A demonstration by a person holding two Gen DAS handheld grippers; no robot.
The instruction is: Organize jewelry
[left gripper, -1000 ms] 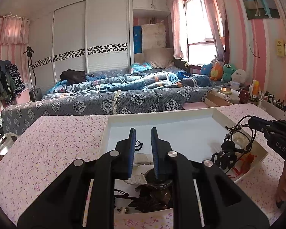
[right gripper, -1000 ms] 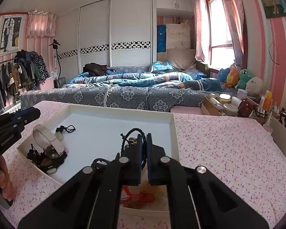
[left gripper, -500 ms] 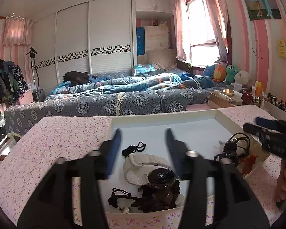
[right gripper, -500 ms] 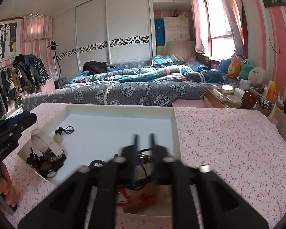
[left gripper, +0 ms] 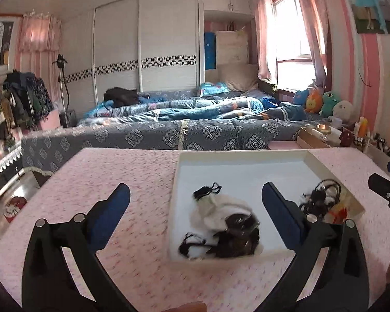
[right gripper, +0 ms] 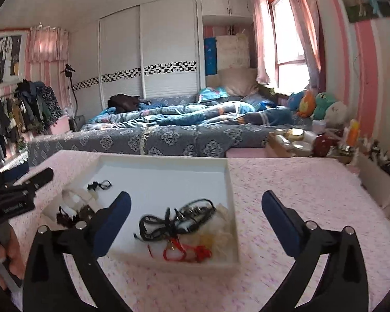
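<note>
The white tray (left gripper: 322,167) sits on the pink flowered tablecloth (left gripper: 111,182), and everything here can be placed from it.

Off its left side, the left gripper (left gripper: 195,205) hangs above the table with its blue-padded fingers (left gripper: 111,213) spread wide and nothing between them; one finger is over the bare cloth to the left of the tray, the other over the tray's floor. In the tray's near left corner lies a white-strapped watch (left gripper: 215,208) with a dark face, resting against a heap of dark beaded pieces (left gripper: 231,241). Just behind the watch, further into the tray, is a small black cord loop (left gripper: 208,190). The picture is blurred there, so I cannot sort out the heap piece by piece.

In the tray's near right corner lies a tangle of black cord necklaces (right gripper: 176,221), and touching it on the near side, a red cord piece (right gripper: 187,253) with something pale and yellowish beside it, too smeared to name.

The right gripper (right gripper: 195,213) hangs above that corner, likewise spread wide and holding nothing, one finger over the tray and the other over the cloth to the tray's right.

Behind the tray is a bed (right gripper: 169,135) under a grey patterned cover, and to the tray's far right, stuffed toys (right gripper: 322,105) below the window.
</note>
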